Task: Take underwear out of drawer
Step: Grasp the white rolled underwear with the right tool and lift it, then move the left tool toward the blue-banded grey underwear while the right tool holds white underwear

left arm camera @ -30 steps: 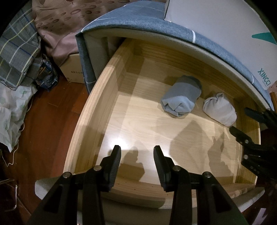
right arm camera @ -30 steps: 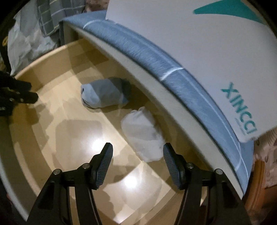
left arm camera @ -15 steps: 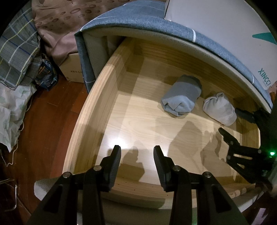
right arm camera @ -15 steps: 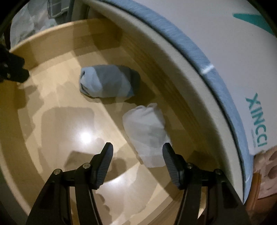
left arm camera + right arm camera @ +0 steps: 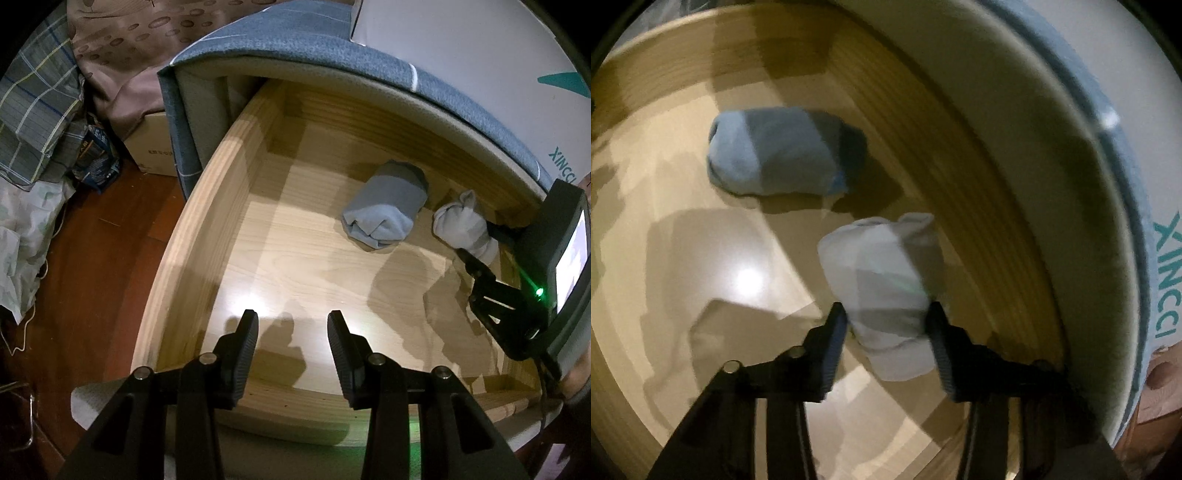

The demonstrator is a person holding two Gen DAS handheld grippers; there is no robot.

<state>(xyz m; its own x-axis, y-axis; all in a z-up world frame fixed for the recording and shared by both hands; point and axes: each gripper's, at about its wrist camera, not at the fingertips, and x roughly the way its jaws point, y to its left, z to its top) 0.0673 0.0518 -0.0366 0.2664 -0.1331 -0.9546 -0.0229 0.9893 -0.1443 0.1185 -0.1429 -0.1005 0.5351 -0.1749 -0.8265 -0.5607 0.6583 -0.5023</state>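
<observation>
An open wooden drawer [image 5: 192, 236] holds two rolled pieces of underwear. The grey-blue roll [image 5: 384, 212] lies at the back middle, also in the right wrist view [image 5: 779, 151]. The white roll [image 5: 461, 229] lies at the back right. My right gripper [image 5: 886, 325] is open with its fingers on either side of the white roll [image 5: 882, 280], down in the drawer; it shows in the left wrist view [image 5: 480, 251]. My left gripper [image 5: 291, 332] is open and empty above the drawer's front edge.
A blue-grey mattress edge [image 5: 332, 48] with a white box [image 5: 480, 55] on it overhangs the drawer's back. To the left are a dark wood floor [image 5: 85, 277], a cardboard box [image 5: 151, 147] and piled cloth [image 5: 33, 110].
My right gripper has moved forward and down into the drawer until its open fingers straddle the white roll. My left gripper has stayed put.
</observation>
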